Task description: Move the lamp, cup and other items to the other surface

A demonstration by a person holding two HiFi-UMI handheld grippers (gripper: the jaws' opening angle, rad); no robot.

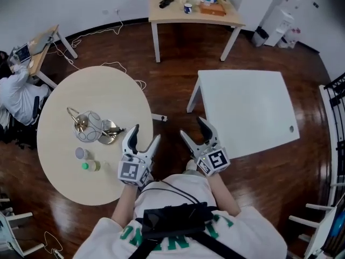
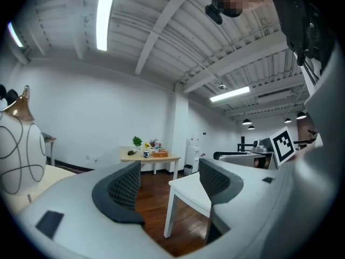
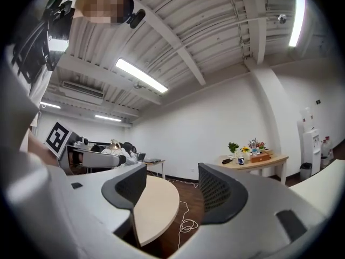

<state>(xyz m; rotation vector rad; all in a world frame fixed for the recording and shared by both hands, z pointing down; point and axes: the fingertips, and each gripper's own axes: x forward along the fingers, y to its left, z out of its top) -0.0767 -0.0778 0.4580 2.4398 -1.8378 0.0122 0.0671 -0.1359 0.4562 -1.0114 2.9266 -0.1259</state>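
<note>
Closest to the lens, a black chest harness [image 1: 172, 220] lies over a white T-shirt [image 1: 108, 236] with green lettering. Just beyond it the two hand-held tools are level. The left gripper [image 1: 146, 134] has its jaws wide apart with only floor and table leg showing between them. The right gripper [image 1: 192, 127] is spread likewise and holds nothing.

The white globe lamp with black wire loops and a brass-coloured arm [image 1: 90, 127] stands on the round beige table [image 1: 108, 85]. A shiny metal piece [image 1: 110, 129] touches it. A small grey-lidded container [image 1: 81, 154] and a small green-capped bottle [image 1: 85, 166] sit near it. Which of these is the cup I cannot tell. The white square table [image 1: 253, 107] is bare, and a wooden table [image 1: 178, 16] far off carries its own clutter.

This layout fits two readings: everything gathered on the round top and bound for the white one, or everything already arrived there from the white one.

Handling judgement: the lamp looks top-heavy and its globe too wide and smooth for these pads, so the brass arm or base seems the safer hold, kept upright. The little bottle and container probably tip easily and suit a low, square pinch, one at a time.
</note>
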